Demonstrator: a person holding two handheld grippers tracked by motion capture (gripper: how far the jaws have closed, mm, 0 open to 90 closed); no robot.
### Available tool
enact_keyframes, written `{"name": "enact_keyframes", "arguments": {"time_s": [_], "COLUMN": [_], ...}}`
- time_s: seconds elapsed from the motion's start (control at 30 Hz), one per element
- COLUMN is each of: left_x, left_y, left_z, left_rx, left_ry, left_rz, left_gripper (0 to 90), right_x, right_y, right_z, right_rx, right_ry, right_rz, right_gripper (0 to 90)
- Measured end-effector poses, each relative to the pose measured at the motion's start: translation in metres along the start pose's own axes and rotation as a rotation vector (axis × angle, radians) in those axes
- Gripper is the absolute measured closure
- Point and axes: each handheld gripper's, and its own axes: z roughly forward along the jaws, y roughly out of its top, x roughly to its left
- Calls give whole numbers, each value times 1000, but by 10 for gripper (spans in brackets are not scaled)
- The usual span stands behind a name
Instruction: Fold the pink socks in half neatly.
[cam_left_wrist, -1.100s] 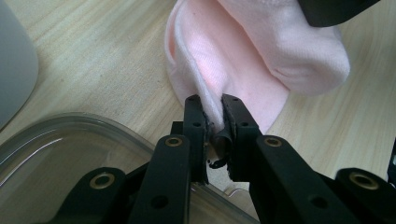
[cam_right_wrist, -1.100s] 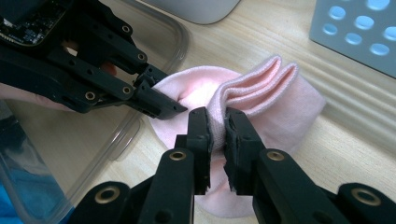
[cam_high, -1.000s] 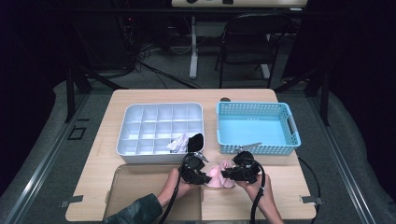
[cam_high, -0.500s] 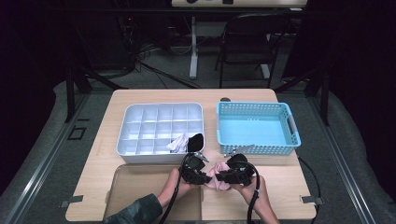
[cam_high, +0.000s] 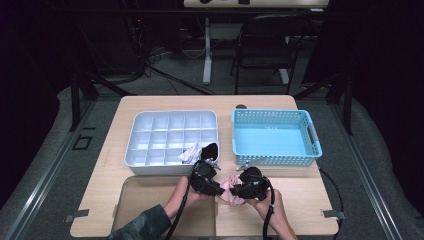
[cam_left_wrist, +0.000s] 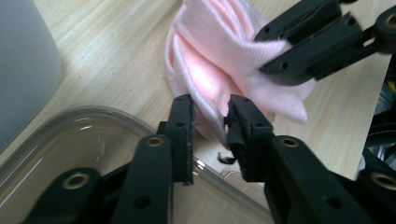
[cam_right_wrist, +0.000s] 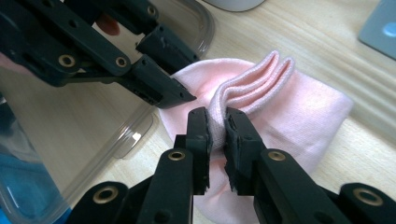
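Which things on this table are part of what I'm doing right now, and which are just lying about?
In the job:
pink sock
left gripper, fingers just easing open around the sock
right gripper, pinching the sock's cuff

Lying about:
white divided tray
blue basket
clear lid

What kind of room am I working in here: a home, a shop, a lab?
Probably a lab or recording workspace: a bare wooden table on grey carpet, dark curtains around it, cables on the floor behind, and a folding chair at another desk.

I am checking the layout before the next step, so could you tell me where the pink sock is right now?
In the high view, the pink sock lies on the table's near edge, between the left gripper and right gripper, just in front of the white divided tray.
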Motion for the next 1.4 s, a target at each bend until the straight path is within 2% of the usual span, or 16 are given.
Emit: {"name": "enact_keyframes", "arguments": {"time_s": [0.13,0.2,0.3,0.37,0.4,0.5,0.6,0.67,0.73,0.8,0.83,0.93,1.07,1.13,1.23,1.4], "left_x": [1,2,4,5,6,6,2,0,-1,-2,-1,0,2,2,3,6], "left_y": [-1,-1,-1,-1,0,2,5,7,8,9,9,10,10,8,6,3], "left_z": [8,10,10,7,5,-5,-17,-23,-27,-27,-26,-15,-6,-2,2,6], "left_rx": [-8,-11,-17,-9,-17,-37,-66,-88,-110,-120,-119,-100,-68,-55,-43,-35], "left_ry": [-2,7,-3,6,5,22,37,43,51,51,52,38,35,35,25,-1], "left_rz": [-4,-10,-18,-26,-32,-39,-29,-31,-31,-34,-36,-56,-61,-64,-69,-78], "left_gripper": [841,847,841,775,734,620,565,546,524,511,503,487,484,494,548,683], "right_x": [5,7,6,5,5,5,2,-3,-12,-22,-28,-34,-36,-38,-39,-38], "right_y": [1,2,2,3,3,2,-1,-5,-12,-18,-23,-32,-37,-37,-37,-34], "right_z": [-5,-3,5,10,9,2,-13,-24,-33,-39,-41,-37,-26,-18,-8,2], "right_rx": [-25,-22,1,26,40,3,-55,-85,-114,-115,-124,-99,-71,-30,2,19], "right_ry": [-8,-3,14,21,28,54,87,75,57,7,-1,-13,-2,0,14,29], "right_rz": [-16,-27,-22,-22,-35,-37,-24,-4,44,102,144,209,250,268,288,278], "right_gripper": [809,809,805,759,693,586,550,549,551,553,552,564,582,590,619,699]}}
